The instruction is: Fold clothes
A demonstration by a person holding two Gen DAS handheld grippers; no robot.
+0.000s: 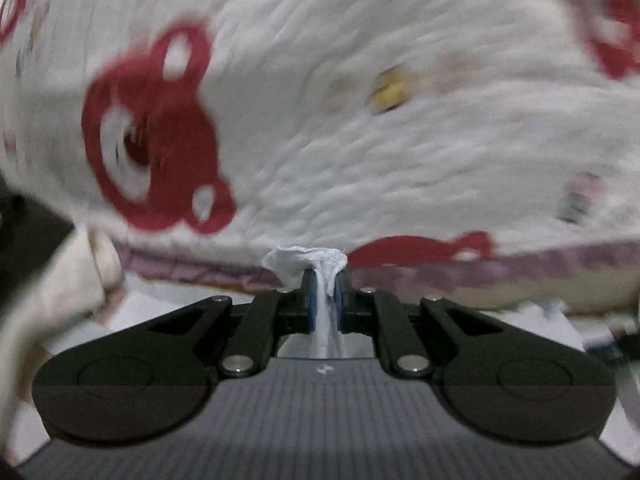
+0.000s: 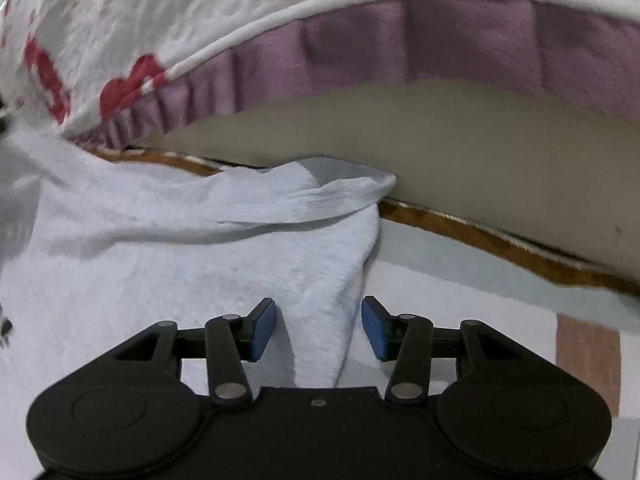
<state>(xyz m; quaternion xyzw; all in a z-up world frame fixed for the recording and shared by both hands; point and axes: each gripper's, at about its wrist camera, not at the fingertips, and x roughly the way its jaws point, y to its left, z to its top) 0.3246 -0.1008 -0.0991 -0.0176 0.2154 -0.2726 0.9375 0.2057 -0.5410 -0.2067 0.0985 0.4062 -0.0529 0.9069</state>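
A bunched fold of the pale blue garment is pinched between the closed pads of the left gripper, directly below the red-bear-printed quilt. Only the right wrist view shows the garment spread flat; there the right gripper is seen with jaws wide, straddling the garment's edge, below the quilt's purple skirt.

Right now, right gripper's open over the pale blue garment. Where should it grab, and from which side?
Probably the garment's right-hand edge, the raised ridge of cloth lying between the open fingers of the right gripper. Come straight forward and down so the jaws straddle that fold; it stands proud of the surface. The left gripper already pinches a bunch of pale cloth.
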